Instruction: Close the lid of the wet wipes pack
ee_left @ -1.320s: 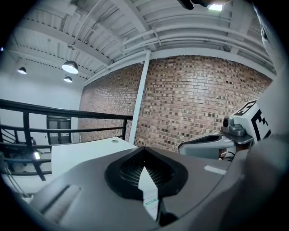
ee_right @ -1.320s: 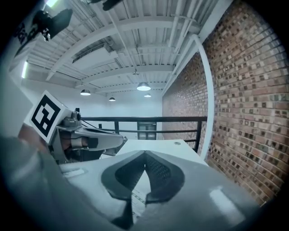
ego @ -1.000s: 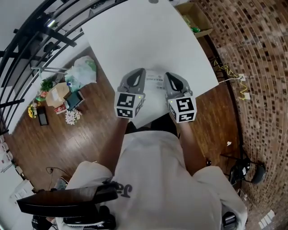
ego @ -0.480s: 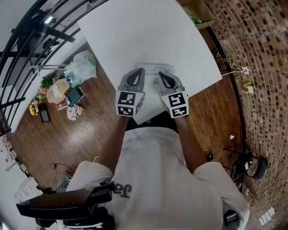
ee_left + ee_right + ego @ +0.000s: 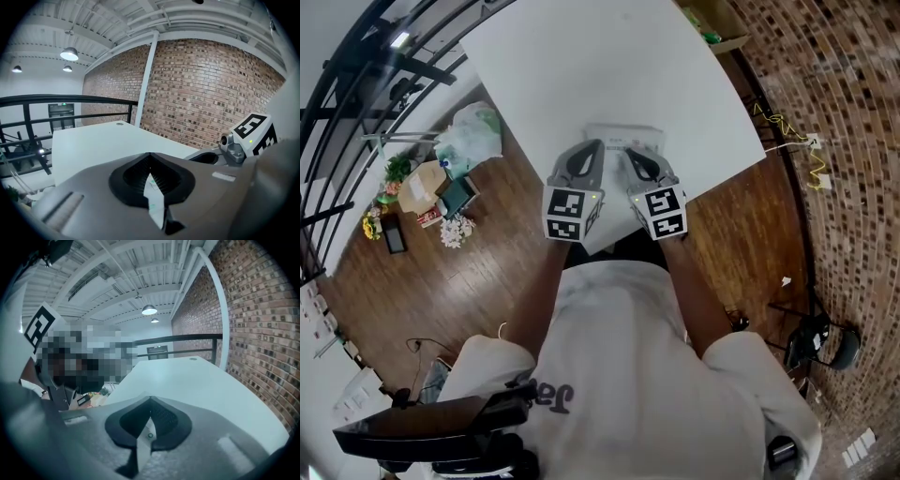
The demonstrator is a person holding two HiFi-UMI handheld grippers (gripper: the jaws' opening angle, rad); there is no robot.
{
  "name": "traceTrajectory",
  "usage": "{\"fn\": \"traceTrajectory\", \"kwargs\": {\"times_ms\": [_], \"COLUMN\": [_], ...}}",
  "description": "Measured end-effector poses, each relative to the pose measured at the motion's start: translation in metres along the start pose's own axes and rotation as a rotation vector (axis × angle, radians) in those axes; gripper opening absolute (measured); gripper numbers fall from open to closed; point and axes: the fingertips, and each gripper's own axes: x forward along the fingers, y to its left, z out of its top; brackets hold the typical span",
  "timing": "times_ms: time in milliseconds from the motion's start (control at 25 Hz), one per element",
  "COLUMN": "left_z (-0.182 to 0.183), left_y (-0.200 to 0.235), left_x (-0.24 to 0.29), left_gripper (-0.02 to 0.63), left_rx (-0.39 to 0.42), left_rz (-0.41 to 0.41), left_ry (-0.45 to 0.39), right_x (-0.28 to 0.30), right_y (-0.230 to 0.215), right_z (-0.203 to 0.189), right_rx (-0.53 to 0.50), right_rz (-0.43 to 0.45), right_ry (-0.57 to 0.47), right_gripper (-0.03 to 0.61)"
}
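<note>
Wipes pack (image 5: 623, 133) plain overhead, sliver past left tool (image 5: 150, 163)

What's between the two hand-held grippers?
The wipes pack, in the head view: left hand-held gripper and right hand-held gripper both point onto its near edge. Behind their tips, only bare table.

The person wears a white T-shirt (image 5: 619, 347) with a dark print (image 5: 551, 396) low on one side. The left gripper (image 5: 595, 148) and right gripper (image 5: 632, 155) have grey moulded shells, black ribbed jaws, and cubes (image 5: 570, 214) bearing black-and-white square markers, each with a small green light.
</note>
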Motion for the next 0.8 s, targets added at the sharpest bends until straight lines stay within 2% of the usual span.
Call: {"fn": "traceTrajectory", "kwargs": {"times_ms": [440,800], "left_z": [-0.004,-0.007], "left_y": [0.002,-0.004], "left_x": [-0.005,-0.003], "left_gripper": [0.015,0.015], "left_rx": [-0.002,0.005], "left_rz": [-0.003,-0.024], "left_ry": [0.004,0.007], "right_x": [0.007,0.012], "right_y": [0.005,0.006], "right_z": [-0.024,-0.040], "right_rx": [0.069,0.073], "right_rz": [0.000,-0.006], "right_ry": [0.059,0.110], "right_gripper": [-0.009,-0.009]}}
